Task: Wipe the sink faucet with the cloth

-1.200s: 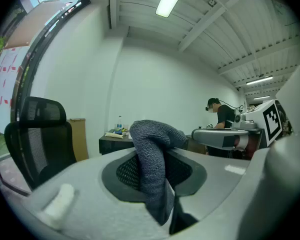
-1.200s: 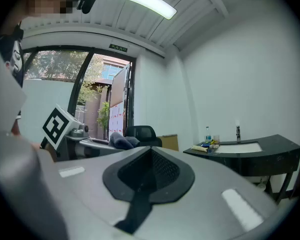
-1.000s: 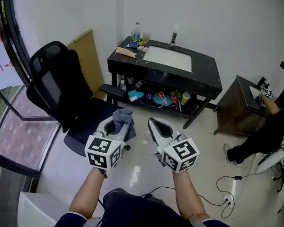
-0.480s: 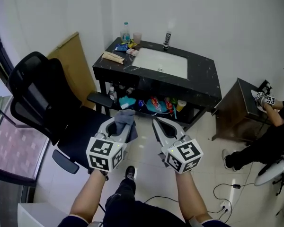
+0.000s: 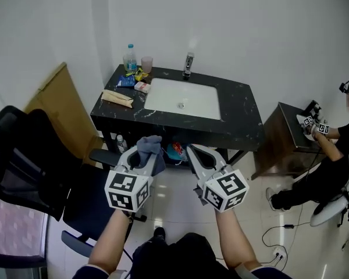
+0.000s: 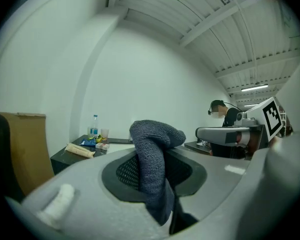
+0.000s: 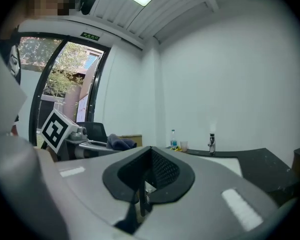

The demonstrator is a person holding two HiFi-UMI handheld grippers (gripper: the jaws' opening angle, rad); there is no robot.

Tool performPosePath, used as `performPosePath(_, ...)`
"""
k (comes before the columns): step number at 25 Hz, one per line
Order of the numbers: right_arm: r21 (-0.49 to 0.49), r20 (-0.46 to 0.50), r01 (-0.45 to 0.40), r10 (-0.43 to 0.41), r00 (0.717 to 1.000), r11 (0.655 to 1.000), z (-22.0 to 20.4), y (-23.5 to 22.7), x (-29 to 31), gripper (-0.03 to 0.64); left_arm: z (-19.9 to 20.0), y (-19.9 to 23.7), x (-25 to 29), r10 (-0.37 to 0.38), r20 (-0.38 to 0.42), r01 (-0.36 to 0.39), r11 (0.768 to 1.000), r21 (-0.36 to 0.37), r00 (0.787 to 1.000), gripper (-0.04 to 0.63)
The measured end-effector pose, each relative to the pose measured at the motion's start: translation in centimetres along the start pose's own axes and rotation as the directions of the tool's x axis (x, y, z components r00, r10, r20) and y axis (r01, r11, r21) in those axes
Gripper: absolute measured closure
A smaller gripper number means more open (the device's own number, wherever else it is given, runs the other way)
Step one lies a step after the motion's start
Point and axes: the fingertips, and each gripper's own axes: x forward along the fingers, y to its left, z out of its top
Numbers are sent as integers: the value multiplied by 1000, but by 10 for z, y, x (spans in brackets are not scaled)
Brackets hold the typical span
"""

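Observation:
A black stone counter (image 5: 244,118) with a white sink (image 5: 183,97) stands ahead against the white wall. A chrome faucet (image 5: 188,65) (image 7: 211,143) rises behind the basin. My left gripper (image 5: 144,154) is shut on a grey-blue cloth (image 5: 150,148) (image 6: 152,159) that bunches up over its jaws. My right gripper (image 5: 195,154) is shut with nothing in it, level with the left one. Both are held well short of the counter, pointing toward it.
A water bottle (image 5: 130,57), a cup (image 5: 146,64), snack packets (image 5: 127,81) and a wrapped roll (image 5: 117,97) sit on the counter's left end. A black office chair (image 5: 29,161) and a cardboard sheet (image 5: 57,100) are at left. A seated person (image 5: 331,150) and a brown side table (image 5: 285,132) are at right.
The counter and sink have drawn closer and slid toward the middle of the head view. The chair has dropped away to the lower left. Both grippers keep their pose, cloth still held.

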Motion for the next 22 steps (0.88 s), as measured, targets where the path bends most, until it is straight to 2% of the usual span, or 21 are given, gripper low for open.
performPosePath(4, 20, 7, 41, -42, 999, 999, -1, -40, 23, 612, 9, 9, 45, -36, -9, 36, 999, 17, 999, 500)
performPosePath(10, 56, 5, 60, -60, 998, 997, -7, -116, 61, 612, 13, 23, 129, -43, -49, 45, 999, 25, 998, 500)
performPosePath(16, 80, 31, 11, -14, 999, 997, -4, -203, 109, 612, 20, 37, 220, 0, -73, 2, 1000, 21, 997, 500)
performPosePath(22, 118, 16, -64, 63, 998, 991, -7, -276, 150, 612, 38, 44, 303, 50, -91, -48, 999, 21, 995, 500)
